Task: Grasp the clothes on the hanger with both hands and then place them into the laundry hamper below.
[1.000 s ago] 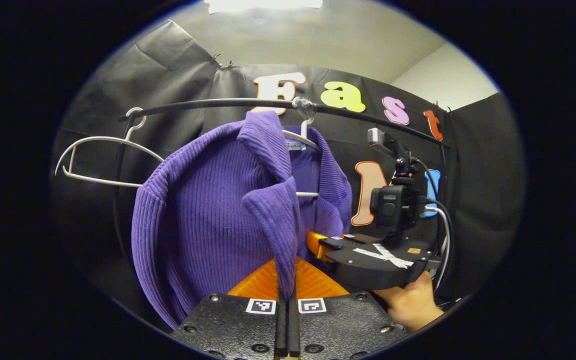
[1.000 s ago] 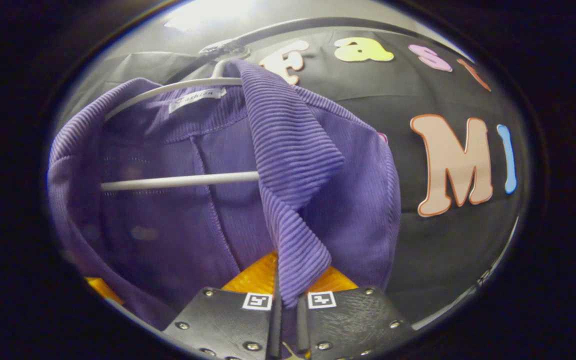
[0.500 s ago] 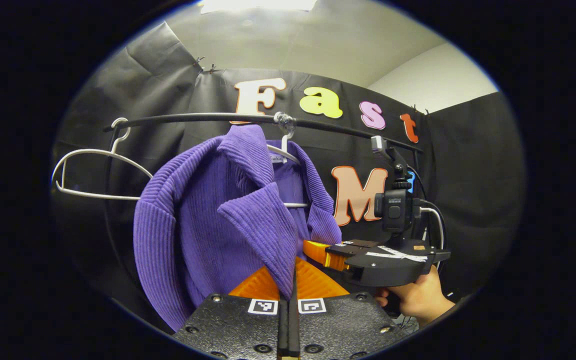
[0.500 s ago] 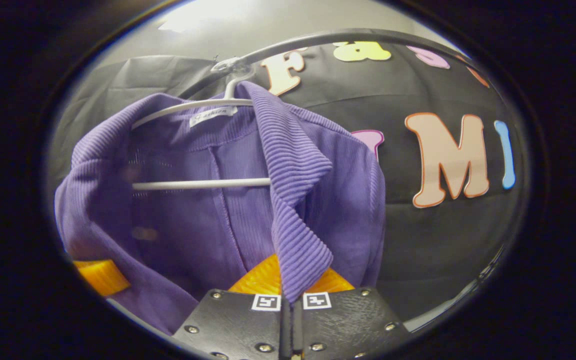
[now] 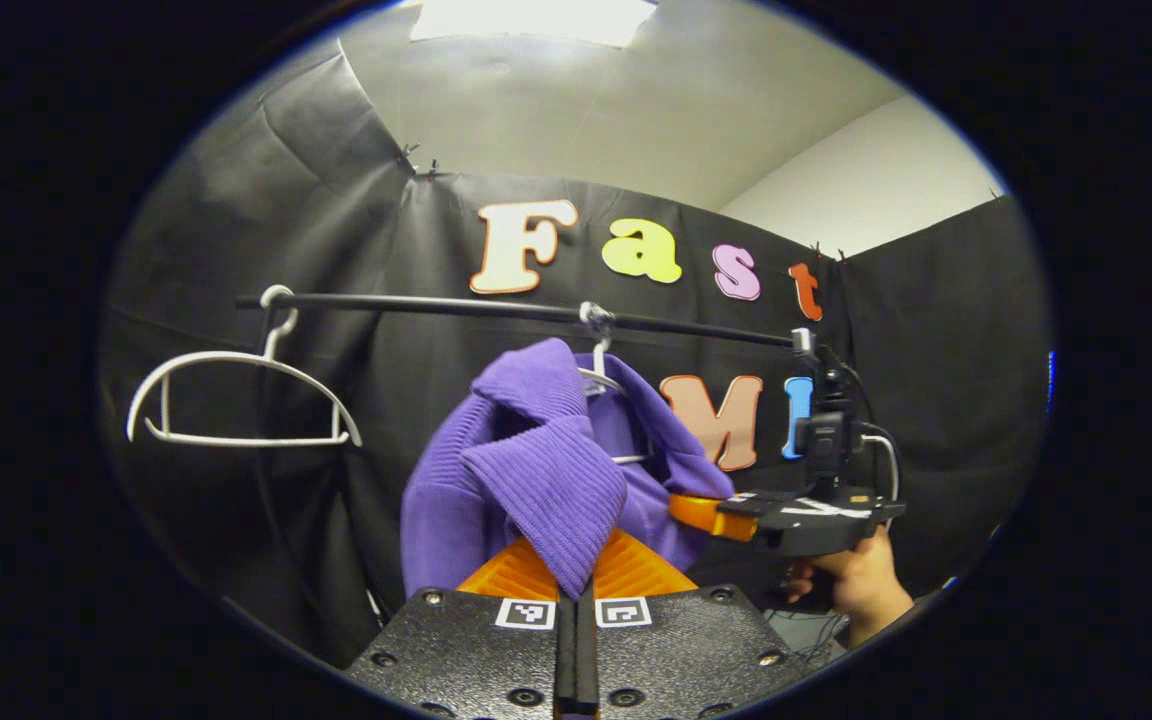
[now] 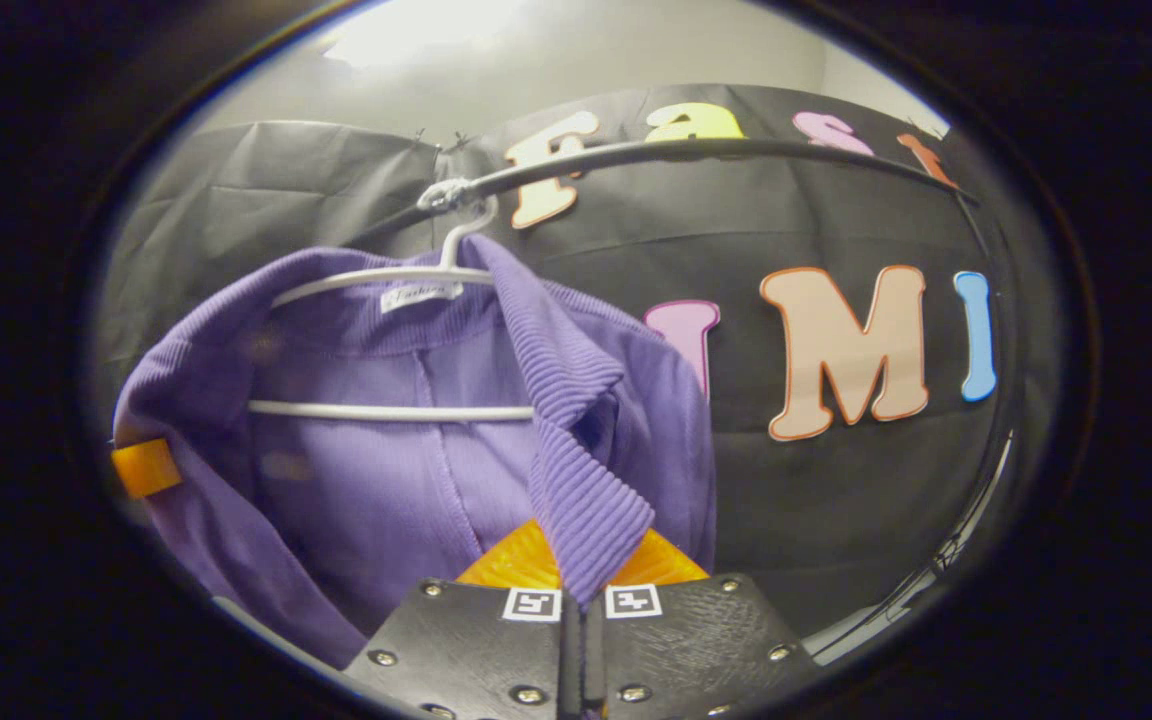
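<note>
In the left gripper view the purple sweater (image 5: 536,470) covers most of its white hanger (image 5: 604,380), leaving the hook and short bits of wire visible. The right gripper (image 5: 706,513) has its fingertips buried in the cloth. In the right gripper view the sweater's hem runs off the lower edge, and its neck label (image 6: 420,295) is too small to make out.

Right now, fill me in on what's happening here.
A person holds a gripper in each hand. The left gripper and right gripper are each shut on a front edge of the purple top. The top hangs partly on the white hanger on the rail. A second, bare hanger hangs nearby.
</note>
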`<action>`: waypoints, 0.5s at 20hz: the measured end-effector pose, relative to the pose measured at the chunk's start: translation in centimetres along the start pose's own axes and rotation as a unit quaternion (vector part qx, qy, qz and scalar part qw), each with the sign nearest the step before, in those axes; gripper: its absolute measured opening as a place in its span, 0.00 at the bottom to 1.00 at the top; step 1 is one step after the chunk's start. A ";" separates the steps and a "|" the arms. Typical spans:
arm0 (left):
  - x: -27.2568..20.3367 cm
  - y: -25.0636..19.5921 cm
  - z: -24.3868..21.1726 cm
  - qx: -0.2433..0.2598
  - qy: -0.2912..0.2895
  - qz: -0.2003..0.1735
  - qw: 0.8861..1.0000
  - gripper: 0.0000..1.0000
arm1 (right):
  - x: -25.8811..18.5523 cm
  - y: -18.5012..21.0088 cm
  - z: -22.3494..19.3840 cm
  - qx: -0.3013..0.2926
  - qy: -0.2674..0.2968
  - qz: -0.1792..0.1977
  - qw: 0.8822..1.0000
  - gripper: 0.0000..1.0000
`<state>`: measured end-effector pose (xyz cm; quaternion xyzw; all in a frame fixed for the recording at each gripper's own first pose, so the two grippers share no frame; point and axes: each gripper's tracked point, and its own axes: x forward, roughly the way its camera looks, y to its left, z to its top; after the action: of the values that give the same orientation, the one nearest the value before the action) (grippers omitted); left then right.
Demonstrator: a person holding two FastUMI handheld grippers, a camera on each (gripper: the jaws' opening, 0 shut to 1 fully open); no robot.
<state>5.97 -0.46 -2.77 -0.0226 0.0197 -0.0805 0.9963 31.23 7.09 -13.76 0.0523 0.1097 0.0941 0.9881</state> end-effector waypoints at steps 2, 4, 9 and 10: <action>-0.4 1.4 1.0 0.001 -0.007 0.011 1.000 0.00 | -0.6 -0.9 1.1 -0.003 -0.015 -0.005 1.000 0.02; -0.8 3.2 1.5 -0.001 -0.007 0.023 1.000 0.00 | -1.2 -1.4 2.3 -0.010 -0.031 -0.013 0.999 0.02; -0.8 6.8 2.6 0.005 -0.022 0.064 0.998 0.02 | -0.5 -4.4 5.3 -0.056 -0.062 -0.059 0.995 0.00; -0.7 7.4 2.9 0.010 -0.025 0.071 0.997 0.01 | -0.2 -4.5 5.7 -0.059 -0.067 -0.065 0.994 0.00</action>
<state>6.61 7.06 -0.16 -0.0134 -0.0049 -0.0090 0.9999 33.12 2.15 -8.73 -0.0070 0.0402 0.0326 0.9986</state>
